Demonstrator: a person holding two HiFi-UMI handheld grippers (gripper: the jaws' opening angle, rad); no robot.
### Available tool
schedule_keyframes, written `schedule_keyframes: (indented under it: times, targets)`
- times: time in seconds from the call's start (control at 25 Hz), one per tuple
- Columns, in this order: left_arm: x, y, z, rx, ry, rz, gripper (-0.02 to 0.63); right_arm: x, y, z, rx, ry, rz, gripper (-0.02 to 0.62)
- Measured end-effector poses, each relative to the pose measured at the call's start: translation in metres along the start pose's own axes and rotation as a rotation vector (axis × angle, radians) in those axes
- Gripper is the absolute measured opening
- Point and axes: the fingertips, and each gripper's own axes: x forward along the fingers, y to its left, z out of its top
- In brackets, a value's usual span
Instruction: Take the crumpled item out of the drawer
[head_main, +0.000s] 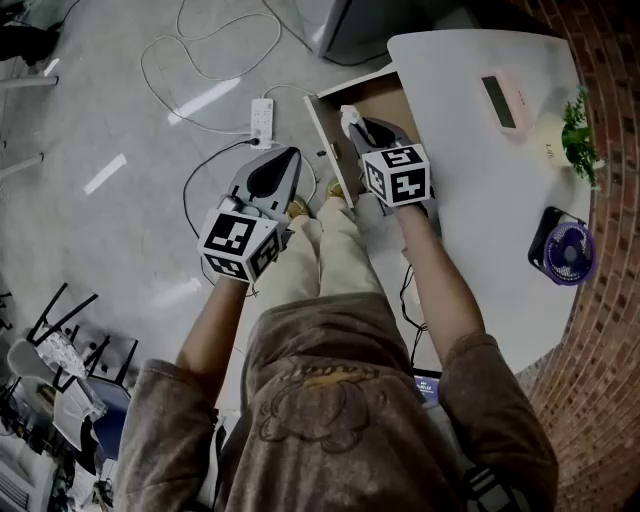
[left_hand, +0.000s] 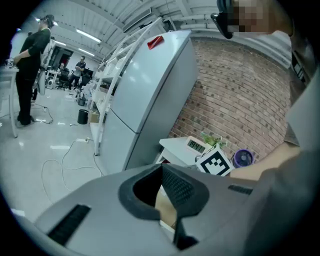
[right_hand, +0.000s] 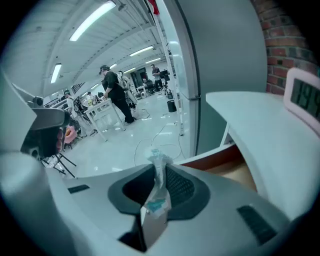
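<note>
A crumpled whitish wrapper (head_main: 347, 117) with a bit of teal print sticks up from my right gripper (head_main: 353, 124), which is shut on it and held above the open drawer (head_main: 378, 98). The right gripper view shows the same wrapper (right_hand: 159, 167) pinched between the pads of the right gripper (right_hand: 156, 181), with the drawer's tan inside (right_hand: 237, 172) below and to the right. My left gripper (head_main: 289, 158) hangs to the left of the drawer, over the floor, its jaws together and nothing in them. In its own view the left gripper (left_hand: 161, 173) points toward the white table.
The white table (head_main: 470, 190) carries a digital clock (head_main: 503, 100), a small plant (head_main: 578, 128) and a purple fan (head_main: 567, 250). A brick wall lines the right side. A power strip (head_main: 262, 118) and cables lie on the floor. A tall grey cabinet (left_hand: 150, 90) stands behind the table.
</note>
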Motion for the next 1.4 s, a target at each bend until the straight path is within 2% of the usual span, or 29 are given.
schedule_keyframes:
  times: [0.16,0.52,0.92,1.12,1.4]
  targets:
    - [-0.015,-0.016,0.033,0.032,-0.035,-0.003,0.008,-0.035,0.008,0.045,-0.021,-0.067,0.022,0.069]
    - [-0.047,-0.05,0.098,0.081,-0.114,-0.03,0.008,-0.127,0.011,0.122,-0.075,-0.201,-0.003,0.069]
    - [-0.076,-0.104,0.142,0.111,-0.168,-0.123,0.008,-0.217,0.032,0.16,-0.128,-0.34,0.049,0.069]
    - [-0.086,-0.122,0.158,0.113,-0.189,-0.158,0.008,-0.258,0.042,0.171,-0.109,-0.399,0.086,0.069]
    - [-0.086,-0.147,0.175,0.138,-0.214,-0.221,0.008,-0.299,0.033,0.175,-0.123,-0.449,0.058,0.069]
